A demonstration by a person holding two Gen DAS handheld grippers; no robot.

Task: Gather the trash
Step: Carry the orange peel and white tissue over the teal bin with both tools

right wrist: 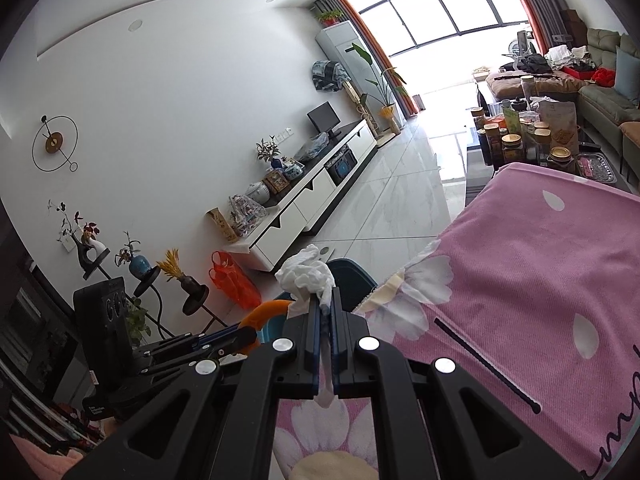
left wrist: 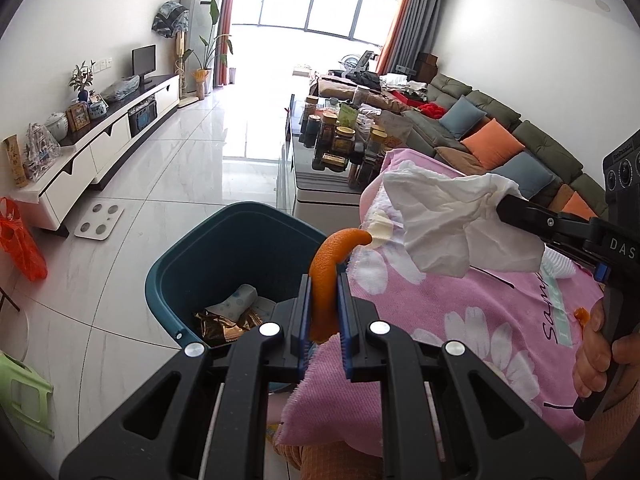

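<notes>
Living room, pink flowered cloth (left wrist: 472, 320) by the teal bin (left wrist: 224, 264): left gripper (left wrist: 324, 300) pinching orange peel (left wrist: 330, 264), right gripper (right wrist: 326, 316) clamped on crumpled tissue (right wrist: 306, 272), both near the bin; centre each over the opening before releasing.

Both claws (left wrist: 325, 280) (right wrist: 327, 300) clamped, angled downward

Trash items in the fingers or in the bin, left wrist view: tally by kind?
Orange peel: 1, in the left gripper, over the bin: orange peel
White tissue: 1, in the right gripper: white tissue
Wrappers in the bin: 2, white dotted wrapper, gold foil wrapper
Total: 4
</notes>
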